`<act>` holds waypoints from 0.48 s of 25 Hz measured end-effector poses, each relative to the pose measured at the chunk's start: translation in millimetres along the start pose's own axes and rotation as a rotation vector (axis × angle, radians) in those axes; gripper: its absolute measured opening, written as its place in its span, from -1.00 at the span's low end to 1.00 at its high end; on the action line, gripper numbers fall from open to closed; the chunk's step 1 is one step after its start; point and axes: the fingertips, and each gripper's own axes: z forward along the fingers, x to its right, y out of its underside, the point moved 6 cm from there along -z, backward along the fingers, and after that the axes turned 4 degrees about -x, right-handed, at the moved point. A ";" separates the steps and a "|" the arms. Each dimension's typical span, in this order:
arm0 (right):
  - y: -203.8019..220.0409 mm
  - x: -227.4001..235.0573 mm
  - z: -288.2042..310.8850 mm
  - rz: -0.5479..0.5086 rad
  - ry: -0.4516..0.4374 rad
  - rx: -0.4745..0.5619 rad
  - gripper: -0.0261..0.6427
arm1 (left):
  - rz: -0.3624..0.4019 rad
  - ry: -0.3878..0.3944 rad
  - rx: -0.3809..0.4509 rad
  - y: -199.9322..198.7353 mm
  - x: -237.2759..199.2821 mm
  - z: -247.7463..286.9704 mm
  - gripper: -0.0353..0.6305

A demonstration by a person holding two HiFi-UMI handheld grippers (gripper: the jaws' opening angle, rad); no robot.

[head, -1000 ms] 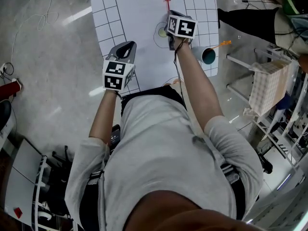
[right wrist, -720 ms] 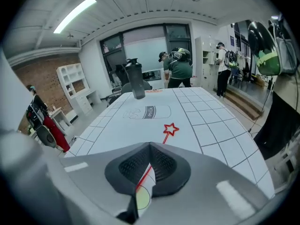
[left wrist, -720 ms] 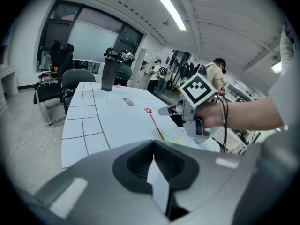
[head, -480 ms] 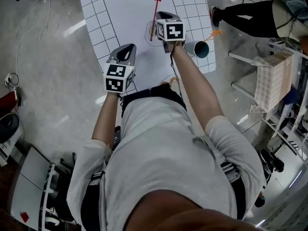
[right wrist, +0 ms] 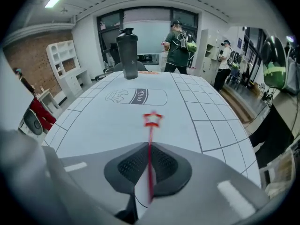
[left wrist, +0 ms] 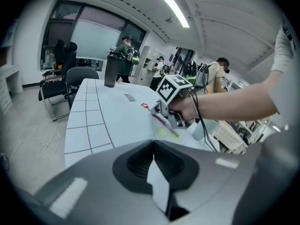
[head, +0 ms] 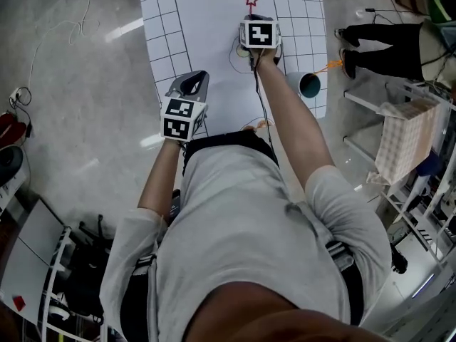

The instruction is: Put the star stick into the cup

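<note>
**A:** Where is the star stick (right wrist: 150,158)?

**B:** In the right tongs (right wrist: 149,146). Their own view shows both jaws closed on its thin red shaft. The shaft runs out past the tips and ends in a red outlined star over the white worktop (right wrist: 93,121).

**A:** Does the star touch the worktop?

**B:** I cannot tell. In the left gripper view the shaft slopes low and close to the surface, but contact is not clear.

**A:** And the cup (head: 306,84)?

**B:** It is near the worktop's right edge, just to the right of the person's right forearm and well apart from the star. It is white outside and teal inside, with its mouth turned toward the head camera. An orange stick (head: 328,65) shows beside it, pointing toward the edge. Whether it sits inside the cup I cannot tell.

**A:** What about the left tongs (left wrist: 153,143)?

**B:** Their jaws are pressed together with nothing between them. They hang over the near left part of the worktop, aimed toward the right tongs. They are well apart from both the stick and the cup.

**A:** What else is on the worktop?

**B:** Grid squares run along its sides. A printed milk-bottle outline (right wrist: 136,96) lies beyond the star. A tall dark bottle (right wrist: 127,50) stands upright at the far end. Printed circles (left wrist: 162,132) lie below the right tongs.
</note>
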 end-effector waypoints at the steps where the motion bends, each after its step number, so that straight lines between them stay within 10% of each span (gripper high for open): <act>1: 1.0 0.3 -0.4 -0.018 0.000 0.004 -0.87 | -0.001 -0.001 -0.002 0.8 0.6 0.3 -0.88; 12: -3.4 -9.6 -59.5 0.019 -0.206 0.282 -0.88 | 0.025 -0.025 0.038 -14.9 9.3 2.7 -0.88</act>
